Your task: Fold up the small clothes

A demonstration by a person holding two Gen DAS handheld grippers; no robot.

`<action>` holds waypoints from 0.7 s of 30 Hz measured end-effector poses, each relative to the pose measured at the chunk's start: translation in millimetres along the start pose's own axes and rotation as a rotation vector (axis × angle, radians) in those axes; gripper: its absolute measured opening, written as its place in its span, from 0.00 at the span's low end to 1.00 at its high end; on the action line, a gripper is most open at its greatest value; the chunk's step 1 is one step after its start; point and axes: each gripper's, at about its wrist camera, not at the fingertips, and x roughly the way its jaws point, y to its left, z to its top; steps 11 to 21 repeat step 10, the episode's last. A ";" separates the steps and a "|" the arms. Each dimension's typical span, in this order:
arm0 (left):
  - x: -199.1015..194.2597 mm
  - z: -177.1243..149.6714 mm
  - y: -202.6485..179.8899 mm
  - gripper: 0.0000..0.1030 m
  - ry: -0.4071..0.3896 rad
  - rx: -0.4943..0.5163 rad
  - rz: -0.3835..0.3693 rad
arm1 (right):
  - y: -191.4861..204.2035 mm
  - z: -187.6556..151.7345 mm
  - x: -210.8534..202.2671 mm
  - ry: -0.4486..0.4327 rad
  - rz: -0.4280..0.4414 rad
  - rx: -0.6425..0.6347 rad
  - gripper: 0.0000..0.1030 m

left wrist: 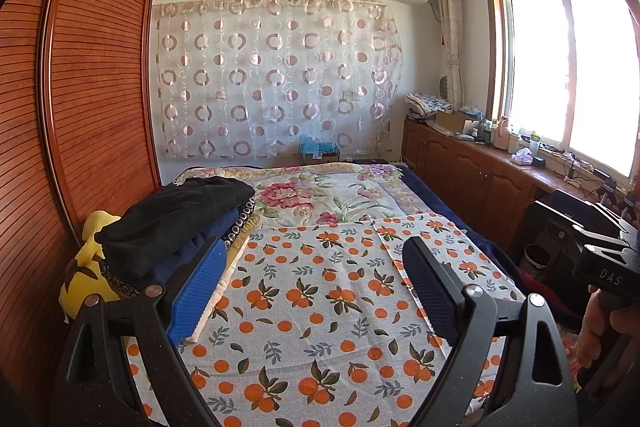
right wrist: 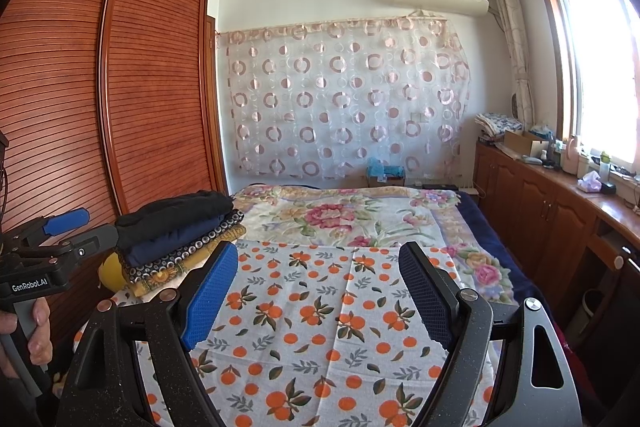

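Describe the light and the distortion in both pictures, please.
Left wrist view: the window is blown out white, and the wardrobe bows from the fisheye. Right wrist view: the same glare at the window, while the orange-print cloth is sharp.

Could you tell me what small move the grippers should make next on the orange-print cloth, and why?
Probably lower both grippers to the near edge of the orange-print cloth: it lies flat and unfolded, and the left gripper and right gripper stand above it, jaws open and empty.
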 end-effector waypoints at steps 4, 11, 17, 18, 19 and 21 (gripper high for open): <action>0.0 -0.2 0.2 0.87 0.000 0.000 -0.001 | -0.6 -0.5 -2.0 -0.001 0.003 0.001 0.82; -0.2 -0.8 0.1 0.87 0.000 0.000 0.000 | -0.4 -0.8 -2.7 -0.001 0.002 0.002 0.82; -0.2 -0.8 0.1 0.87 0.000 0.000 0.000 | -0.4 -0.8 -2.7 -0.001 0.002 0.002 0.82; -0.2 -0.8 0.1 0.87 0.000 0.000 0.000 | -0.4 -0.8 -2.7 -0.001 0.002 0.002 0.82; -0.2 -0.8 0.1 0.87 0.000 0.000 0.000 | -0.4 -0.8 -2.7 -0.001 0.002 0.002 0.82; -0.2 -0.8 0.1 0.87 0.000 0.000 0.000 | -0.4 -0.8 -2.7 -0.001 0.002 0.002 0.82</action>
